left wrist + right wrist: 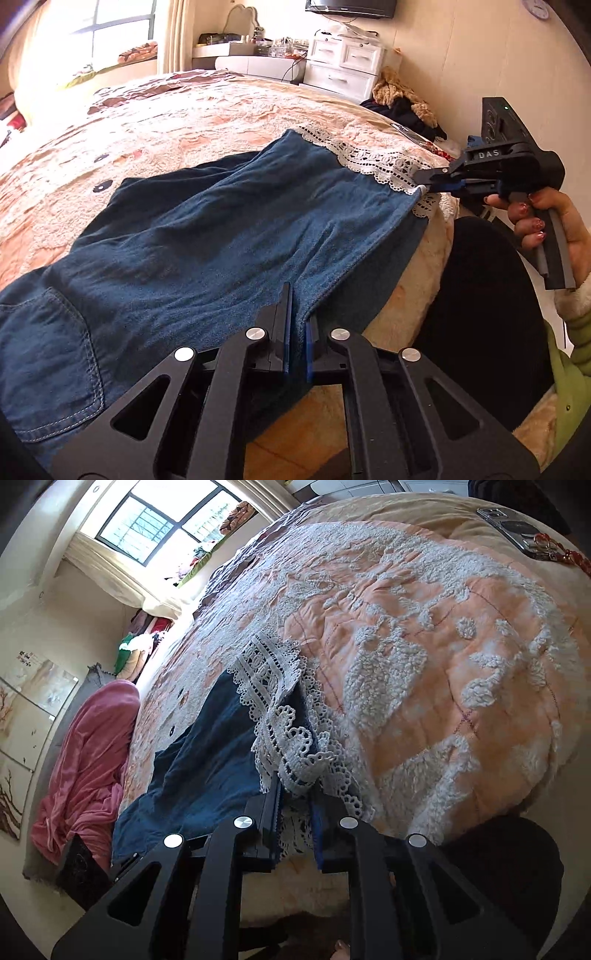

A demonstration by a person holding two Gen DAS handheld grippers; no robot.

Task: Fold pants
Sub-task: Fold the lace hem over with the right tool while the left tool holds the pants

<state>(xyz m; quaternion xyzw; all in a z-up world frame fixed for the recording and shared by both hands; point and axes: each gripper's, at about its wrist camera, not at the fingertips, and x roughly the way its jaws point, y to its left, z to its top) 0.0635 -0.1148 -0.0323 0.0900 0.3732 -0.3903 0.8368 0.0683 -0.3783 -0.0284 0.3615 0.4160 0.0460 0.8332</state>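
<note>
Blue denim pants (184, 240) with a white lace hem (369, 158) lie across the quilted bed (184, 122); a back pocket shows at the lower left. My left gripper (298, 314) is shut on the near edge of the denim, which hangs over the bed's side. At the right, a hand (546, 218) holds my right gripper (424, 176), pinched on the lace corner. In the right wrist view the lace hem (273, 686) is bunched between the fingers of the right gripper (295, 790), with the pants (207, 746) stretching away to the left.
A phone (517, 528) with a red chain lies on the bed's far corner. A pink blanket (88, 760) is heaped at the head end. White drawers (343, 66) and a pile of clothes (402, 99) stand past the bed. The person's dark-clad leg (487, 314) is against the bed edge.
</note>
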